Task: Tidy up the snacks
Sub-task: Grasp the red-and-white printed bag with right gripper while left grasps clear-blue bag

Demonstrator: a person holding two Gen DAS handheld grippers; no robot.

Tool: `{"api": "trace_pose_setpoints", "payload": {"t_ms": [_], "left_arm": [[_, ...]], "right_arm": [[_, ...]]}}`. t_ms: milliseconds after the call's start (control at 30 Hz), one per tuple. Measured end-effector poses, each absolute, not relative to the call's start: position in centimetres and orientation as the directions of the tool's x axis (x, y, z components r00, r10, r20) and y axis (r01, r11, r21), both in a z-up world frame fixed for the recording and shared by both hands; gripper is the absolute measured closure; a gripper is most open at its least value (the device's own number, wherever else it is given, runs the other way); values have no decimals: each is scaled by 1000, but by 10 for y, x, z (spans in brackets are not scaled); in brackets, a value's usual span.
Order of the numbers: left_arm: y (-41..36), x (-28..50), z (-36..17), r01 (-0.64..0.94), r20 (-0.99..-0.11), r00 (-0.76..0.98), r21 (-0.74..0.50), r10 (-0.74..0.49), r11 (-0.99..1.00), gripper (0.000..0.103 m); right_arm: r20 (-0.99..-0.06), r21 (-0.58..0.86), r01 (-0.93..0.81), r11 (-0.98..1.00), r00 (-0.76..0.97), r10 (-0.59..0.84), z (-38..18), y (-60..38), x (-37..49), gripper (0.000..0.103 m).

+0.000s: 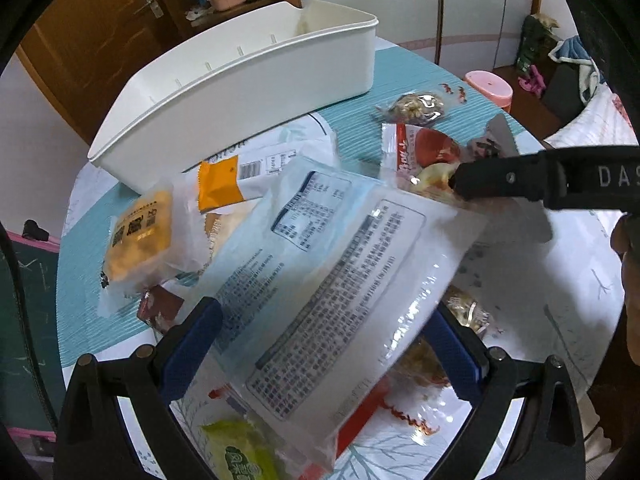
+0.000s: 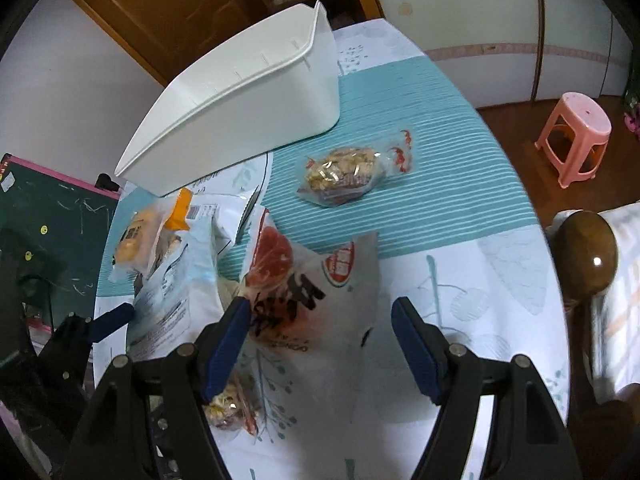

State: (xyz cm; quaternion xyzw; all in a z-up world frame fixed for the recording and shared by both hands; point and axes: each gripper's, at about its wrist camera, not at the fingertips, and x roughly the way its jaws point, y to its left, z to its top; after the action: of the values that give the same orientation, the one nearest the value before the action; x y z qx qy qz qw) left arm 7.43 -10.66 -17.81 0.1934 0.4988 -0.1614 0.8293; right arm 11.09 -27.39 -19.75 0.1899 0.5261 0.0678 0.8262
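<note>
The right gripper (image 2: 320, 344) had its fingers apart around the red-printed packet (image 2: 316, 280); the left gripper (image 1: 324, 360) stood likewise apart around the large white packet (image 1: 340, 264). All snacks lay on the tabletop (image 2: 460, 208); the white bin (image 2: 240, 108) looked unfilled, so sorting had barely started.

A home room: wooden door (image 2: 168, 4), pink plastic stool (image 2: 574, 136), bedding (image 1: 600, 120), tablecloth-covered table (image 2: 440, 184).
</note>
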Motion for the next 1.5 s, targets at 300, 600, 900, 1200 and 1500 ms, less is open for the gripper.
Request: {"api": "trace_pose_setpoints", "payload": {"t_ms": [300,600,900,1200,1500], "left_arm": [[-107,83,-181,433,-878,477,195,-40,880,21],[-122,65,-172,462,-830,557,286,-23,840,56],[-118,56,-157,449,-804,593,283,-46,848,69],[-106,55,-137,419,-780,619,233,-89,877,76],[-94,52,-115,396,-746,652,183,-135,900,82]], "right_arm": [[-853,358,71,931,429,296,-210,-252,114,34],[-844,284,51,957,487,225,-208,-241,107,40],[-834,275,55,960,509,210,-208,-240,103,42],[-837,242,46,969,515,185,-204,-234,101,46],[-838,239,52,970,516,179,-199,-231,101,48]]}}
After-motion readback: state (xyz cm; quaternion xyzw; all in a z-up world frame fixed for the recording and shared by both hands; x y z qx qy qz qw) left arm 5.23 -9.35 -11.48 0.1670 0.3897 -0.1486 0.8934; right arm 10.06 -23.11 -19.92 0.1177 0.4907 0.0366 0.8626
